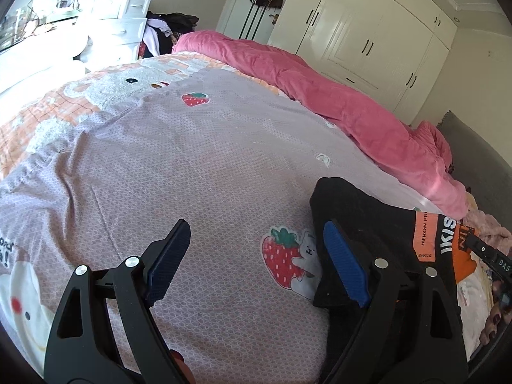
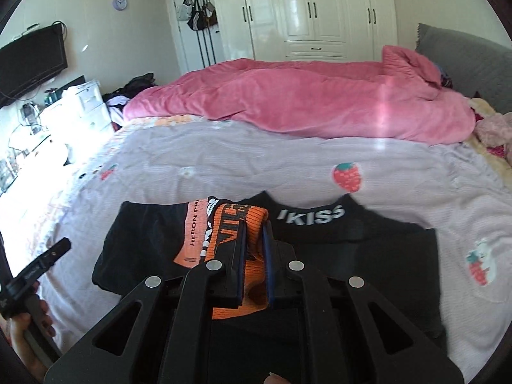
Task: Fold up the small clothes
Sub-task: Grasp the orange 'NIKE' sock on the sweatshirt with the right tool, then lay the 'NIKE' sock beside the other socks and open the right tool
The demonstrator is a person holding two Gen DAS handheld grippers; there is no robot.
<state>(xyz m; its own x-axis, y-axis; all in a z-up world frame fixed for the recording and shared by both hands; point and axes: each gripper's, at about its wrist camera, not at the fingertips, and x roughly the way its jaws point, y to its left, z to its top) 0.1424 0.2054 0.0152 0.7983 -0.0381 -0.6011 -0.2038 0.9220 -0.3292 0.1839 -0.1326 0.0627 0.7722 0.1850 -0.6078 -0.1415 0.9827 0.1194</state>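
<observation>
Here we were midway through a fold, by our reading. Our right tongs (image 2: 252,246) were clamped on the orange waistband (image 2: 248,224) of a pair of black underpants (image 2: 144,246), which lay on the near part of the bed, on the lilac quilt (image 2: 224,160). A second black pair with a lettered waistband (image 2: 312,217) lay just beside and partly under it, to the right. Our left tongs (image 1: 256,256) hovered over the quilt with the fingers wide apart and nothing between them, the black garment just beside the right finger (image 1: 344,265).

We judged that the next move called for the free tongs to take the opposite edge of the cloth, so that the held band could be carried over and laid flat without dragging the neighbouring pair along.

The waistband looked ribbed and elastic, thick enough to bunch between the pads; the black body looked thin, soft and limp, likely to sag and crease. The quilt was lightly rumpled cotton printed with strawberries (image 2: 347,176). At the far side a plush pink blanket (image 2: 288,102) lay heaped in a long roll, well apart from the garments.
</observation>
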